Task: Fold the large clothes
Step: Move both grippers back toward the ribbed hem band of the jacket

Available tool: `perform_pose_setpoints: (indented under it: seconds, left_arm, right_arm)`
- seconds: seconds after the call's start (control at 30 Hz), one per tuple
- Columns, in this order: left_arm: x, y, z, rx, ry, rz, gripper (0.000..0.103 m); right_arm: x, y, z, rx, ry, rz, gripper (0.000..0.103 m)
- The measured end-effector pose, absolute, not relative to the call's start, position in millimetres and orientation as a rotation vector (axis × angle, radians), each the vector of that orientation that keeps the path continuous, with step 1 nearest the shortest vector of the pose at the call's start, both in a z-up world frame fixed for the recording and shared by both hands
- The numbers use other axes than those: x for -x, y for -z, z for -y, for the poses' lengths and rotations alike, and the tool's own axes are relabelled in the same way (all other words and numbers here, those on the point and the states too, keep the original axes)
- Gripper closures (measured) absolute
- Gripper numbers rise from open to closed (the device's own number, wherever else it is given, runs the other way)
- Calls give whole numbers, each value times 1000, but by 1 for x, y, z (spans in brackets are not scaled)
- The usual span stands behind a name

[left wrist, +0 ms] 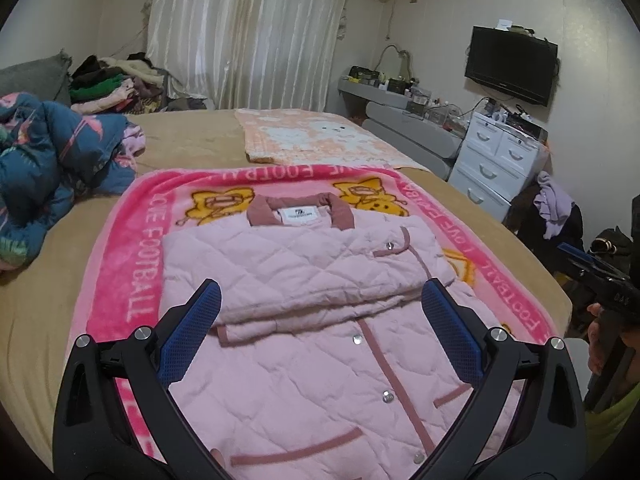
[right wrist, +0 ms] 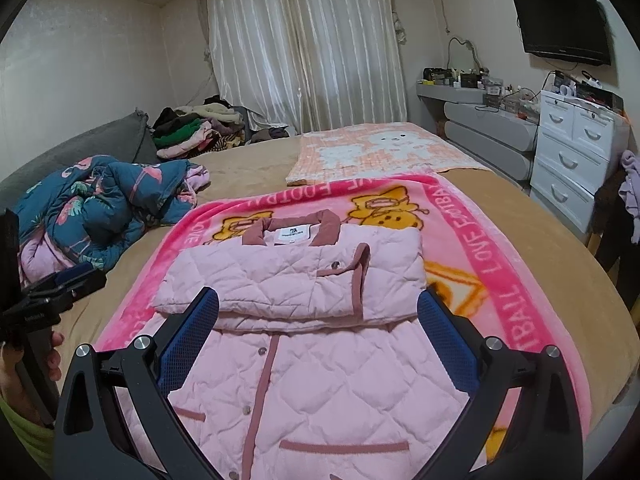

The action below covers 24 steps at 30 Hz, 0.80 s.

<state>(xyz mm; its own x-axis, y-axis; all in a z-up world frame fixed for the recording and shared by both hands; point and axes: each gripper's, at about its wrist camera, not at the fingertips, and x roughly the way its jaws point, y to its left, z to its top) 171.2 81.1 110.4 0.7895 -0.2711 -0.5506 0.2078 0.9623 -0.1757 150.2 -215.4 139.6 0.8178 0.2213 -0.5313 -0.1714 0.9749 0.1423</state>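
A pink quilted jacket (left wrist: 304,264) (right wrist: 296,280) with dusty-rose trim lies front-up on a pink cartoon blanket (left wrist: 132,264) (right wrist: 500,264) spread over the bed. Both sleeves are folded across its chest, collar at the far end, hem toward me. My left gripper (left wrist: 322,300) hovers open above the jacket's lower half, nothing between its blue pads. My right gripper (right wrist: 318,308) hangs open above the same area, also empty. The right gripper (left wrist: 596,276) shows at the right edge of the left wrist view, the left gripper (right wrist: 60,284) at the left edge of the right wrist view.
A crumpled blue flamingo-print quilt (left wrist: 52,160) (right wrist: 96,200) lies to the left on the tan bed. A peach bear-print blanket (left wrist: 320,140) (right wrist: 384,148) lies farther back. Piled clothes (right wrist: 192,128) sit by the curtain. White drawers (left wrist: 496,160) (right wrist: 576,148) stand right of the bed.
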Motion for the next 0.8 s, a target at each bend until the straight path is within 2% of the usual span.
perform_pose_setpoints:
  seconds: [0.8]
  left_arm:
    - [-104,-109,-59,38,114,-601,9]
  right_arm:
    - [-99,-143,225,-83,-311,-577,4]
